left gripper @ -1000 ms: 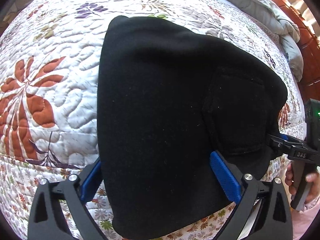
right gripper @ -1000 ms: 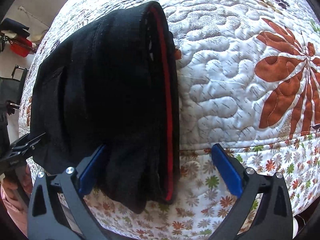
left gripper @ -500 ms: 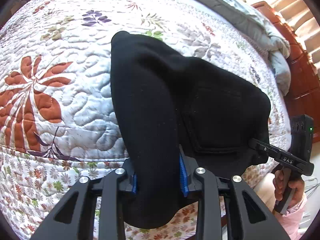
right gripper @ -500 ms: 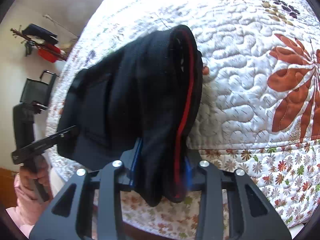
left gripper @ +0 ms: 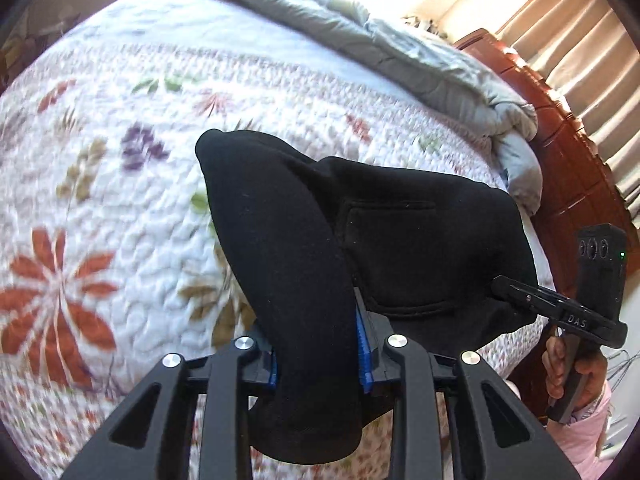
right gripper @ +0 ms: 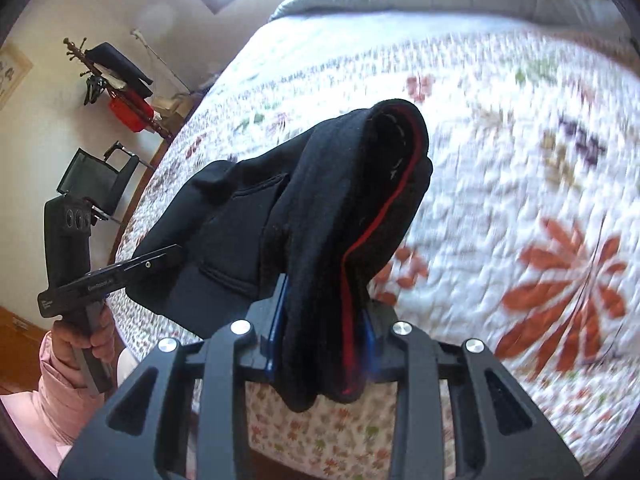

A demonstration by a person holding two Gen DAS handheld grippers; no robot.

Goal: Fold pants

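The black pants [left gripper: 400,248] are folded into a thick bundle and held up above the floral quilt [left gripper: 120,184]. My left gripper [left gripper: 318,354] is shut on the near edge of one end. My right gripper [right gripper: 324,344] is shut on the other end, where a red stripe [right gripper: 384,216] runs along the pants [right gripper: 320,208]. A back pocket faces up between the two grips. Each gripper shows in the other's view: the right gripper [left gripper: 508,286] at the right, the left gripper [right gripper: 168,254] at the left.
A grey duvet [left gripper: 420,64] lies bunched along the far side of the bed. A wooden headboard [left gripper: 576,168] and curtains stand at the right. A coat rack [right gripper: 116,76] and a black chair [right gripper: 96,180] stand by the wall beyond the bed's left edge.
Both grippers went from open to shut on the pants' near edge, then lifted the bundle up off the quilt. The view has tilted up toward the far side of the bed.
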